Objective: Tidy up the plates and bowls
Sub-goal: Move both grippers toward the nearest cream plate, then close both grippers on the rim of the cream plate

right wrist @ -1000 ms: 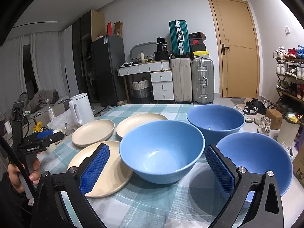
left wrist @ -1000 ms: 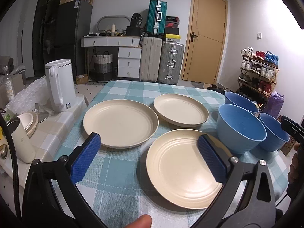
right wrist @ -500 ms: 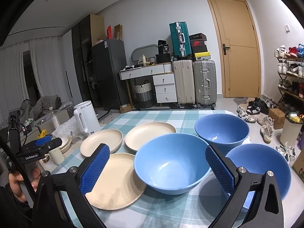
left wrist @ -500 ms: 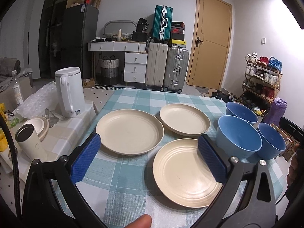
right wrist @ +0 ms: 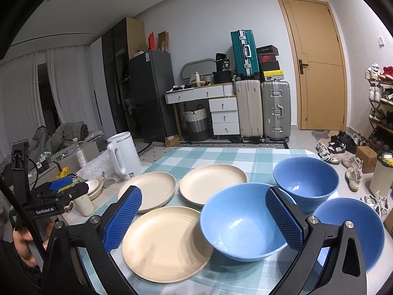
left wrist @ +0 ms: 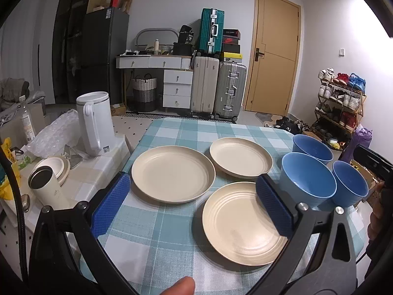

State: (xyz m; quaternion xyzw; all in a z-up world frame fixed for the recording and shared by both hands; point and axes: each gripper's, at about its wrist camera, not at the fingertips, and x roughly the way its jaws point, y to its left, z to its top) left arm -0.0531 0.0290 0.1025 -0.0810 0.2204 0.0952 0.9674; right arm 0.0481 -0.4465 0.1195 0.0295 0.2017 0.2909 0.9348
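Note:
Three cream plates lie flat on the checked tablecloth (left wrist: 172, 132): a large one (left wrist: 173, 173) at the left, a smaller one (left wrist: 240, 157) behind, and a ridged one (left wrist: 242, 222) nearest. Three blue bowls stand upright at the right: a middle bowl (left wrist: 308, 178), a far bowl (left wrist: 312, 146) and a right bowl (left wrist: 350, 183). My left gripper (left wrist: 194, 204) hangs open above the near table edge, holding nothing. My right gripper (right wrist: 202, 222) is open too, above the ridged plate (right wrist: 167, 243) and the middle bowl (right wrist: 243, 221), touching neither.
A white kettle (left wrist: 94, 123), a tumbler (left wrist: 48, 188) and small dishes sit on a side table at the left. Suitcases, drawers and a door stand behind. A shoe rack (left wrist: 341, 103) is at the right. A fingertip (left wrist: 179, 286) shows at the bottom.
Both grippers have pulled back and risen from the table, so plates and bowls look smaller and farther. Both stay open. Nothing on the table has moved.

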